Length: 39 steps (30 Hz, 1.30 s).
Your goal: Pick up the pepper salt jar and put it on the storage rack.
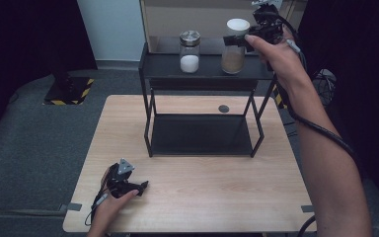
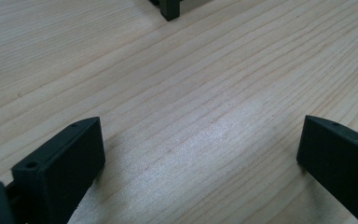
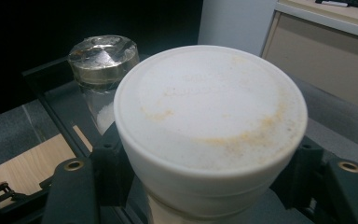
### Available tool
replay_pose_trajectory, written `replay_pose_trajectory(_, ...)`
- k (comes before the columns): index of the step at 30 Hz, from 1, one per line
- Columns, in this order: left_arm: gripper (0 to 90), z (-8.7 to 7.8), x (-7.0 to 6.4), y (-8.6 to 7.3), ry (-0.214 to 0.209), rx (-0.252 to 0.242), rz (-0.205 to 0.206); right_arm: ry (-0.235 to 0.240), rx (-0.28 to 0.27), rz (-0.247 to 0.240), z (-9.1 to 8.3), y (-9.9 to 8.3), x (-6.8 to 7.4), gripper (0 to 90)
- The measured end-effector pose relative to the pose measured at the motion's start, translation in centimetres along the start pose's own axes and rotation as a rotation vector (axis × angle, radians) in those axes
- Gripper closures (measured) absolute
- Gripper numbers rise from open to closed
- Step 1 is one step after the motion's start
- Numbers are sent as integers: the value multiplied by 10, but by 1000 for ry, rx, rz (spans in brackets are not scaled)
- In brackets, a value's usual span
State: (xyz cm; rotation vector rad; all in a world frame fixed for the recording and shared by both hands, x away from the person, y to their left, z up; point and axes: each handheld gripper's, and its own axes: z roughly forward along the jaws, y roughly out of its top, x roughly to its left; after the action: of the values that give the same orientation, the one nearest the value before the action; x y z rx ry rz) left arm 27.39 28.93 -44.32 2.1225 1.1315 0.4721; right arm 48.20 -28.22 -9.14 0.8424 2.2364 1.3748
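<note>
two jars on the rack's top shelf (image 1: 168,66): right gripper (image 1: 237,39) pinches the white-lidded jar (image 3: 209,126) of brown powder; left gripper (image 2: 200,163) rests spread on the table (image 1: 202,197).

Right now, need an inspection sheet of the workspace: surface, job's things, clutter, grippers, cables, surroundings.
Surface: light wooden table, bare in front; small dark round spot behind the rack.
Job's things: black two-tier metal rack; on its top shelf a glass jar of white powder with a silver lid and a white-lidded jar of brown powder; the lid shows orange stains.
Clutter: nothing seen.
Grippers: left gripper open, low over the table; right gripper closed around the white-lidded jar under its lid.
Cables: black cable runs along the right forearm.
Surroundings: grey floor, black-and-yellow striped base at left, beige cabinet behind.
</note>
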Motion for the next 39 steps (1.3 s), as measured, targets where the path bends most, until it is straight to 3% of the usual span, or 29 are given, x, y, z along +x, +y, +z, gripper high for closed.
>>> replay_pose_trajectory(20, 0, 0, 0, 0, 1, 0, 1, 9, 11, 33, 9, -5, -7, 344)
replay_pose_trajectory(31, 0, 0, 0, 0, 1, 0, 0, 11, 17, 18, 8, -5, -8, 338)
replay_pose_trajectory(35, 0, 0, 0, 0, 1, 0, 0, -12, 16, -19, 6, -5, -2, 236)
replay_pose_trajectory(39, 0, 0, 0, 0, 2, 0, 0, 1, 20, -38, 3, -5, -2, 137)
